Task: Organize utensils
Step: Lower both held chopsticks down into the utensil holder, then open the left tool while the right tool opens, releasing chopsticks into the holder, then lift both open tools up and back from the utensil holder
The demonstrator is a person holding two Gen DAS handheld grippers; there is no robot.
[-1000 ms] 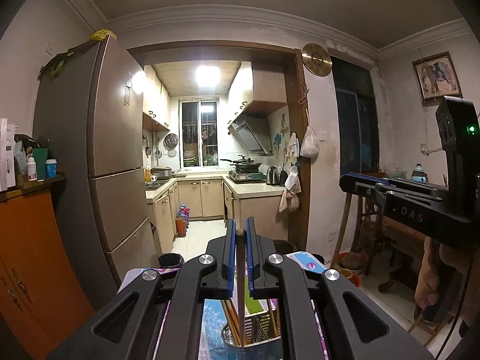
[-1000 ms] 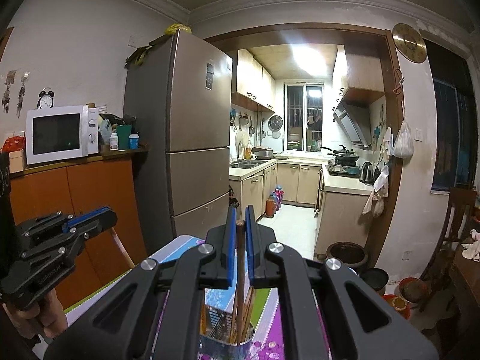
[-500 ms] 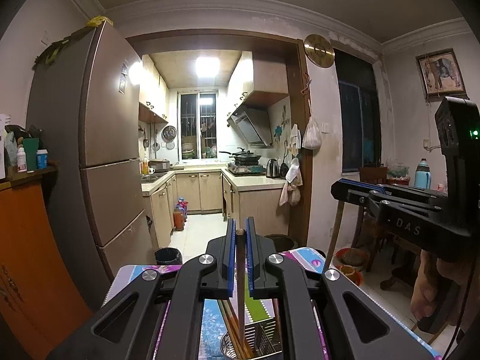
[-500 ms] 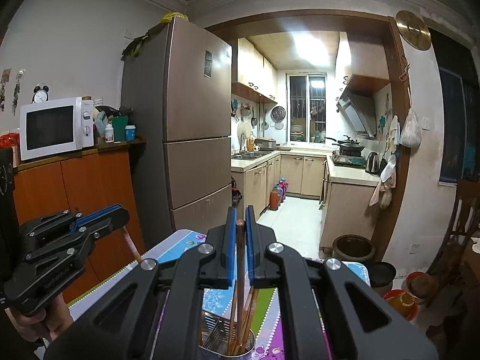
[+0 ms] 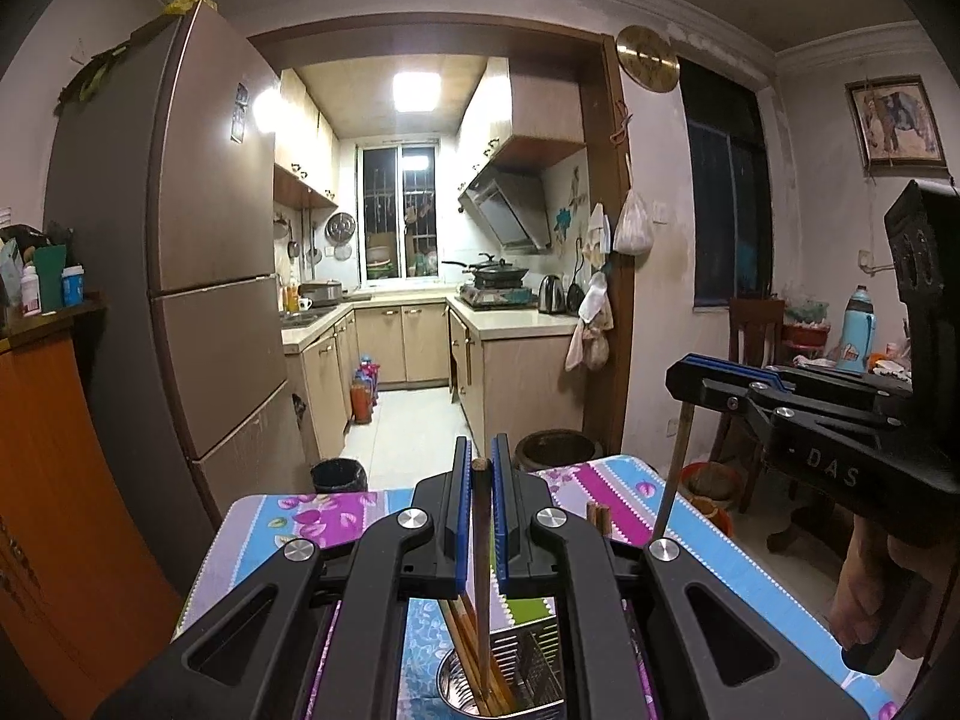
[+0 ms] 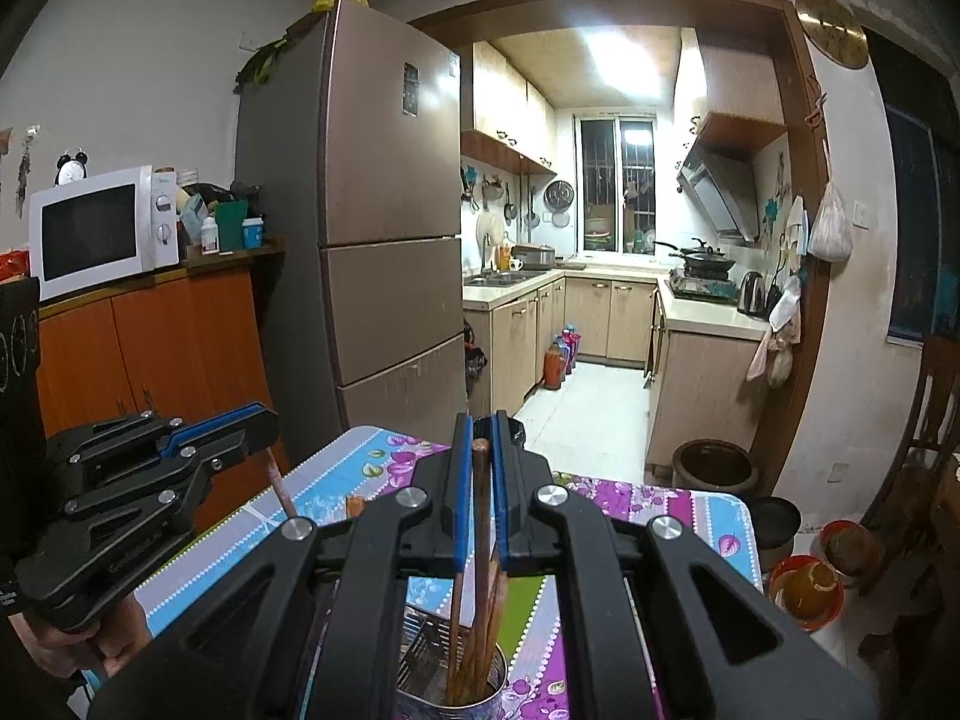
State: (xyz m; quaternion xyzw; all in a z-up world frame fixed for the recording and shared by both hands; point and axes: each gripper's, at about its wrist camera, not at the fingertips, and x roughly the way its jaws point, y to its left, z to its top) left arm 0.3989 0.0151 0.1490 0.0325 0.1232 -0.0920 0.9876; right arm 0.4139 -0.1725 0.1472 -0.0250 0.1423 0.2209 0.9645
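Wooden chopsticks: we are clenching one in the left gripper and another in the right gripper, both above the metal holder.

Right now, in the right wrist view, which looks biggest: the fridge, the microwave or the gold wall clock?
1. fridge
2. microwave
3. gold wall clock
The clock hangs farther away, so its real size is unsure.
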